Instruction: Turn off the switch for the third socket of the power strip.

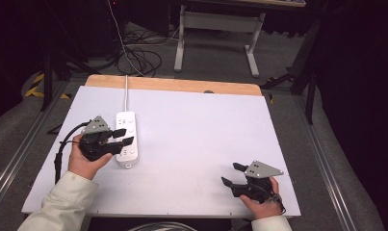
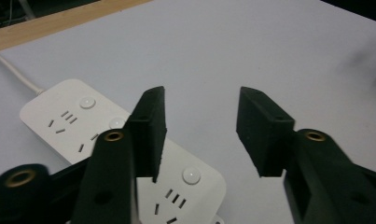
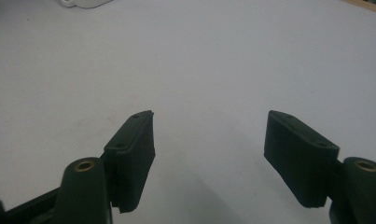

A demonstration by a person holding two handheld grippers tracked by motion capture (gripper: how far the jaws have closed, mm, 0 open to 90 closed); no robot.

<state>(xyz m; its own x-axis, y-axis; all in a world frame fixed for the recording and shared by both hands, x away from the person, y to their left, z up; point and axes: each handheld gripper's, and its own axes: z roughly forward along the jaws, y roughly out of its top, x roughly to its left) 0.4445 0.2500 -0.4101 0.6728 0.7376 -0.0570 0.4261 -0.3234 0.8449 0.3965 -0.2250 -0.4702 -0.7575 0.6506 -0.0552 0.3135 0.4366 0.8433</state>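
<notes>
High view: white power strip [image 1: 125, 138] lies on the left part of the white table [image 1: 196, 144], cord running to the far edge. Left gripper [image 1: 123, 137] hovers right over the strip w/ jaws spread wide, gripping nothing. Right gripper [image 1: 232, 174] sits near the front-right corner, well apart from the strip, jaws wide open, empty.

White table [image 1: 206, 139], power strip [image 1: 125, 139] atop

We see a white power strip [image 1: 126, 139] lying flat on the left part of the white table, its length running front to back, sockets and round buttons facing up, its cord trailing toward the far edge.
</notes>
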